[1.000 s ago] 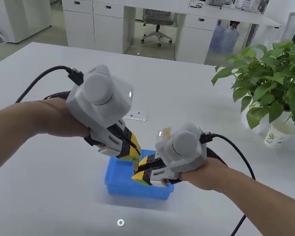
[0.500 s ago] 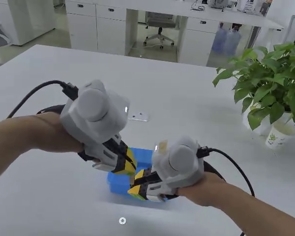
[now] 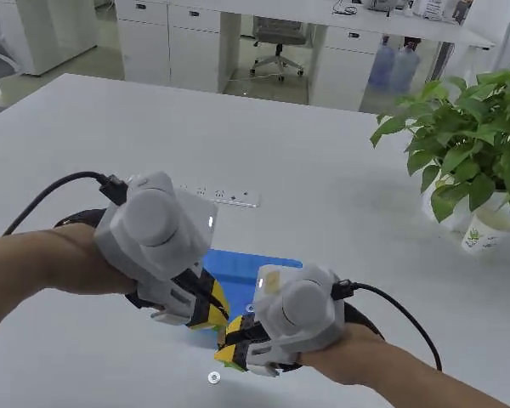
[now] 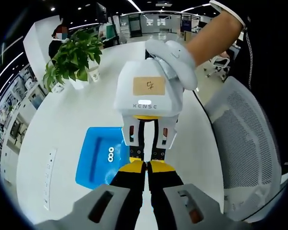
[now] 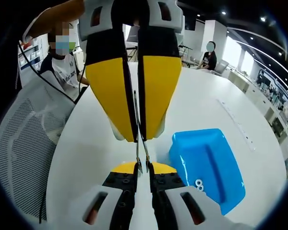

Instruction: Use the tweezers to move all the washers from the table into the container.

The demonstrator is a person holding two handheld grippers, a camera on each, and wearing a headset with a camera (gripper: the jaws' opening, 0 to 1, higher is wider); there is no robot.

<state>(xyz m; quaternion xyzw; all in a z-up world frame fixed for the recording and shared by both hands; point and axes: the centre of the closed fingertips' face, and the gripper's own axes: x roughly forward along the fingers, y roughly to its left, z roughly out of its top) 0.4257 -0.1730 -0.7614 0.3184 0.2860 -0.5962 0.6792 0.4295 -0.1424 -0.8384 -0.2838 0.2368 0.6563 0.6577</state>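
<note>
A blue container sits on the white table, partly hidden behind both grippers. Two small washers lie inside it, also seen as washers from the other side. One loose washer lies on the table just in front of the grippers. My left gripper and right gripper meet tip to tip, low over the table at the container's near side. Thin metal tweezers run between the left gripper's yellow jaws and into the right gripper's jaws. Both pairs of jaws are shut on them.
A white power strip lies on the table beyond the container. A potted plant stands at the right. Cables trail from both grippers. A mesh office chair stands close behind me at the table's near edge.
Both grippers, still joined at the tips, have moved from over the container toward me and down, ending close to the loose washer at the front.
</note>
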